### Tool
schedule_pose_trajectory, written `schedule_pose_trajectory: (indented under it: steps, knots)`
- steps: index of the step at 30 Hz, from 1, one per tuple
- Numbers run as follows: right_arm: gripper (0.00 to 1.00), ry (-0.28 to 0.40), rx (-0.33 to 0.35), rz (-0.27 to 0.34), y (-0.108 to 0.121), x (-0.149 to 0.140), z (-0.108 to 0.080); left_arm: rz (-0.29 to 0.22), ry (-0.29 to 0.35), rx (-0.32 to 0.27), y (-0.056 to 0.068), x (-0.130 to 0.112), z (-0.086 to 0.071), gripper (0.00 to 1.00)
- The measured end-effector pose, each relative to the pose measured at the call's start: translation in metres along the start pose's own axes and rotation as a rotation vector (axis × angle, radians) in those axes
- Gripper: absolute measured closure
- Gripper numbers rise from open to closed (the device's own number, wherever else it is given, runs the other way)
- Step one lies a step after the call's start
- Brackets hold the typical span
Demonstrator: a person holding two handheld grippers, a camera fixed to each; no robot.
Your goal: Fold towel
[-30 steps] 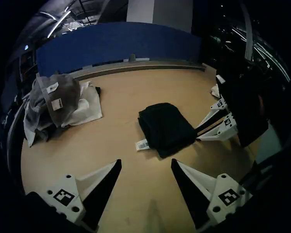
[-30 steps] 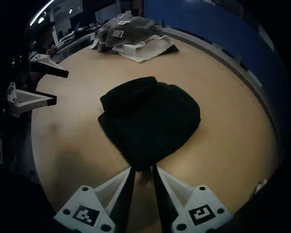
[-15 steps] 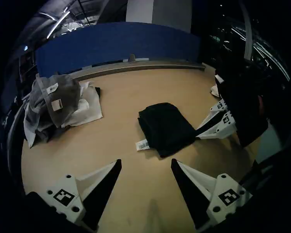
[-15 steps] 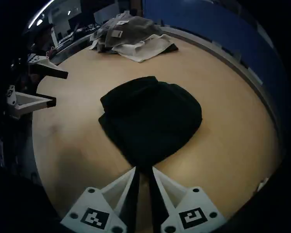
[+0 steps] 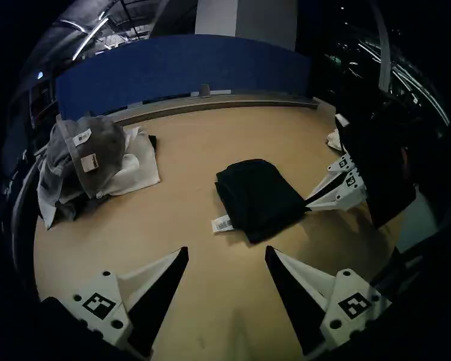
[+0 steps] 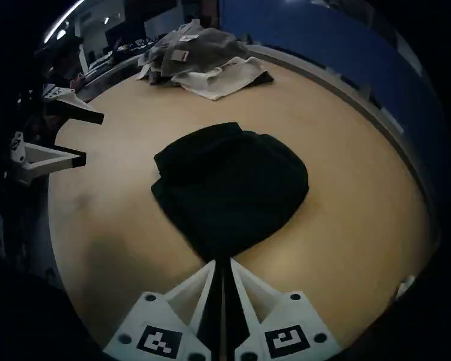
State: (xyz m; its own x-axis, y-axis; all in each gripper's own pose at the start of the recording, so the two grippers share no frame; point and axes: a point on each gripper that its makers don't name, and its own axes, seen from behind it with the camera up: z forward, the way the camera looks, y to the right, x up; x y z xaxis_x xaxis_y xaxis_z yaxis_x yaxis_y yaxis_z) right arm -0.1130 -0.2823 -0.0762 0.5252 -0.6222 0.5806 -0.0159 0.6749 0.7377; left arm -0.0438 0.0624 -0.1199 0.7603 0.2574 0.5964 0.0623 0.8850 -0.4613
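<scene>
The wide wooden table point(image 5: 183, 156) carries the black towel point(image 5: 258, 198), which lies folded in a thick pad near the middle; a long blue wall point(image 5: 177, 66) runs along the table edge far behind the towel; a pile of cloths point(image 5: 93, 162), grey and white, sits well apart from the towel, off to its left in the left gripper view; the left gripper point(image 5: 225, 249) hangs over bare wood in front of the towel, not touching it, and its jaws are wide open; the right gripper point(image 6: 223, 262) is at the towel's near edge in the right gripper view, and its jaws are pinched together on that edge, with only a thin dark line between them; a small white tag point(image 5: 221, 224) sticks out flat on the wood, just beside the towel's corner.
</scene>
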Motion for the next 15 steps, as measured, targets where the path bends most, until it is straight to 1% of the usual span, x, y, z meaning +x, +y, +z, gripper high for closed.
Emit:
schedule_pose_trajectory:
  steps: [9,15]
  knots:
    - [0.99,0.043,-0.035,-0.020,0.009,0.014,-0.014,0.008,0.008,-0.001,0.001,0.004,-0.001,0.05]
    - [0.99,0.103,-0.061,-0.044,0.015,0.034,-0.030,0.012,0.015,-0.004,0.003,0.009,-0.001,0.05]
